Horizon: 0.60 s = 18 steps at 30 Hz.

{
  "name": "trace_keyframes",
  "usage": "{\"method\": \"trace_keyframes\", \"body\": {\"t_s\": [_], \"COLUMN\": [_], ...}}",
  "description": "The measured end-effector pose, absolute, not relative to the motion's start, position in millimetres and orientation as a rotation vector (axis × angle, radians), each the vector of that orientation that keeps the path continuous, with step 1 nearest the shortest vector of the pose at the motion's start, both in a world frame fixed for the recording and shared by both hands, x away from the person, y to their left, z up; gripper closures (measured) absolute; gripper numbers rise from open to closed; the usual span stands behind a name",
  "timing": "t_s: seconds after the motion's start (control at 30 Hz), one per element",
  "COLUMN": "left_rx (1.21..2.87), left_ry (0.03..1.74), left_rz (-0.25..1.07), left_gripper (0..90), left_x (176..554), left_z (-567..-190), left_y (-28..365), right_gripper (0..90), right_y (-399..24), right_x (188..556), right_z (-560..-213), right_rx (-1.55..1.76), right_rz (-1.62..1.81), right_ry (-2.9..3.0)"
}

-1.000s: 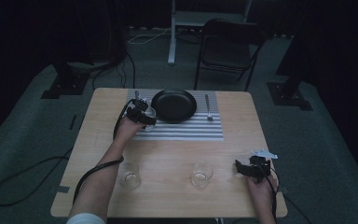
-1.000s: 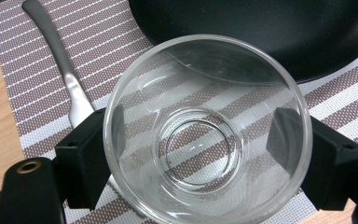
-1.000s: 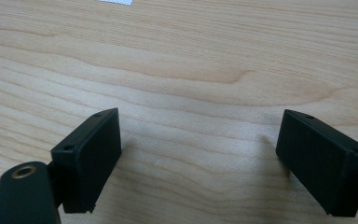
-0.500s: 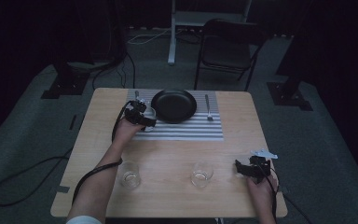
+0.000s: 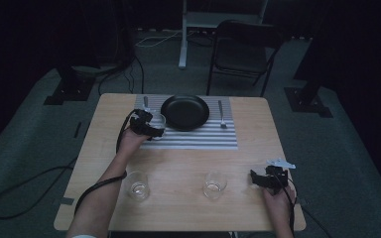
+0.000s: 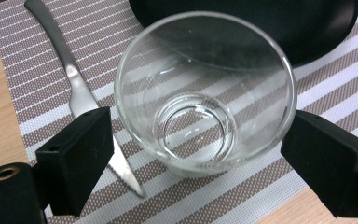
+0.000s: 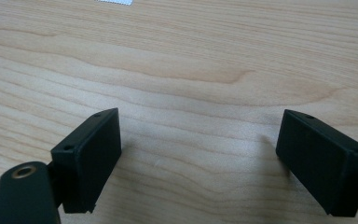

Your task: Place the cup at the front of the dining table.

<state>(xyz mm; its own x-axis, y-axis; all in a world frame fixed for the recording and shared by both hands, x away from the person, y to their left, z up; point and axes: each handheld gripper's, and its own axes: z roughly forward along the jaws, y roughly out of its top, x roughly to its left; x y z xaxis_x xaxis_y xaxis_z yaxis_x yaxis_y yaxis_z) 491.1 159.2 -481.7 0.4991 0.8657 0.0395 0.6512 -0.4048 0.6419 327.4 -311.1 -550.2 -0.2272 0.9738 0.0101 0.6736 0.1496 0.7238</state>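
- Left claw (image 6: 196,154) reaches forward on an outstretched forearm; its jaws have just been opening and stand apart.
- Right claw (image 7: 200,163) sits low, jaws spread wide.

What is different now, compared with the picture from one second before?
The left claw has just been opening and let go of the glass; its jaws now stand apart from it on the striped placemat. The right claw, plate and two front glasses stayed as they were.
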Motion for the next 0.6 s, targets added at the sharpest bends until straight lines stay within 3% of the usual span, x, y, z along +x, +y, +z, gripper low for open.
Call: {"method": "trace_keyframes", "body": {"t_s": [0.6], "left_rx": [2.153], "left_ry": [1.259], "left_rz": [0.491], "left_gripper": [10.4], "left_x": [471.3], "left_z": [-483.1], "left_y": [185.8], "right_gripper": [13.5], "right_y": [-311.1], "right_x": [327.4], "right_z": [-550.2], "right_rx": [1.568], "right_rz": [0.852], "right_ry": [1.966]}}
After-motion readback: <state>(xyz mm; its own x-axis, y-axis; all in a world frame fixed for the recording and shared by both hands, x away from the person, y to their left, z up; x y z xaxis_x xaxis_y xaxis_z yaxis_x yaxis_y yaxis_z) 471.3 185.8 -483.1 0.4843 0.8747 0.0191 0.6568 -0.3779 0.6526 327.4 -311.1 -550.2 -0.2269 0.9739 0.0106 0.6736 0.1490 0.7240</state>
